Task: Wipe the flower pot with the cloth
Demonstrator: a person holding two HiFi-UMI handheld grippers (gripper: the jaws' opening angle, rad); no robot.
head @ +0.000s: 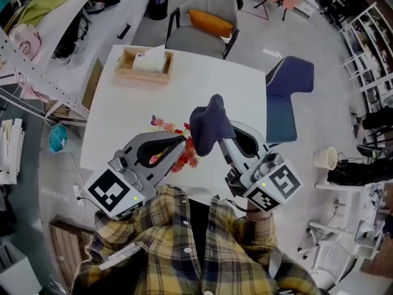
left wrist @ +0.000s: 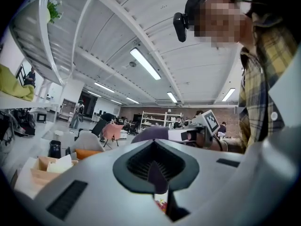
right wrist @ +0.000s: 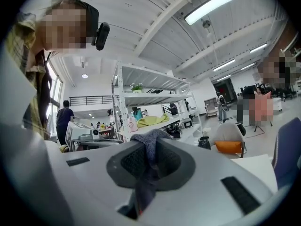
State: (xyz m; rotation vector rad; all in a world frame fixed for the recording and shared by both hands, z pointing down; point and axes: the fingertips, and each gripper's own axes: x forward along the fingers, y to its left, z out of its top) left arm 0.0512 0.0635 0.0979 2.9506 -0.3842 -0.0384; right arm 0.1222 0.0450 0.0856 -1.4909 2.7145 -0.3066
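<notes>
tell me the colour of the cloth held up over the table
Dark navy blue; the cloth shows best in the head view.

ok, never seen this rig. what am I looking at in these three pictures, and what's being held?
No robot: a person holds a two-jaw gripper in each hand. The head view looks down from a camera on their head. The two gripper views come from cameras riding on each gripper, looking along its jaws. On the white table stand a wooden tissue box and bright flowers; their pot is hidden. The right gripper is clamped on a dark blue cloth. The left gripper is shut too, seemingly on an edge of the same cloth.
</notes>
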